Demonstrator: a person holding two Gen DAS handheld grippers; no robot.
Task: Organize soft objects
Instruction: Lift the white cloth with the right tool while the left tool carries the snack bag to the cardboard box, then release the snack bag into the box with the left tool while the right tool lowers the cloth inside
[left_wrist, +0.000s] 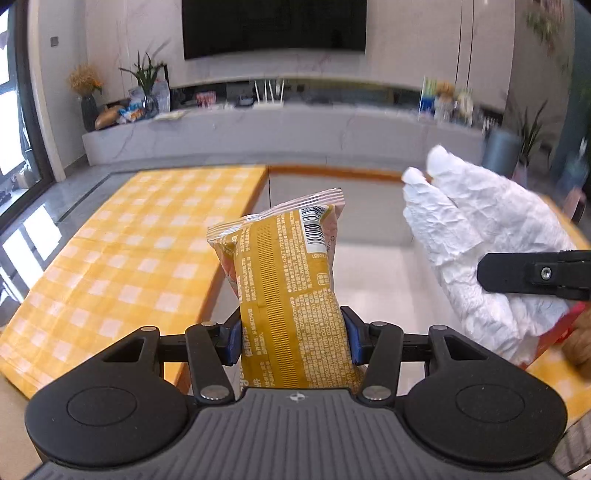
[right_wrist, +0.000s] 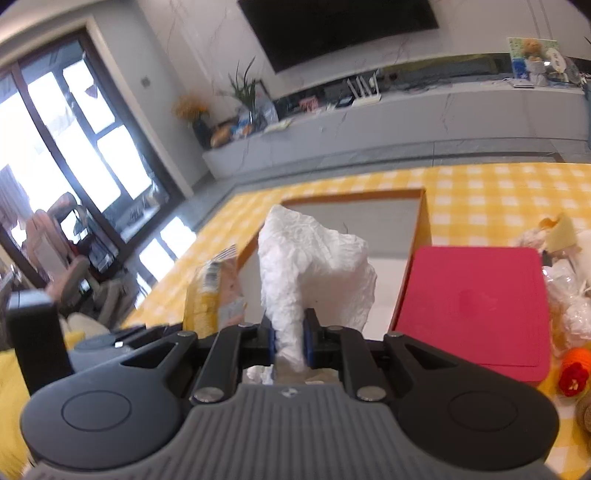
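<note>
Grippers both point down at a slant over the shallow orange-rimmed tray (left_wrist: 369, 280) on the yellow checked tablecloth (left_wrist: 122, 258). The left gripper (left_wrist: 293, 332) clamps a yellow plastic snack packet (left_wrist: 284, 284) upright; its barcode shows, the small print is unreadable. The right gripper (right_wrist: 289, 341) pinches a crumpled white paper tissue (right_wrist: 314, 266) beside a flat red box (right_wrist: 469, 306).
</note>
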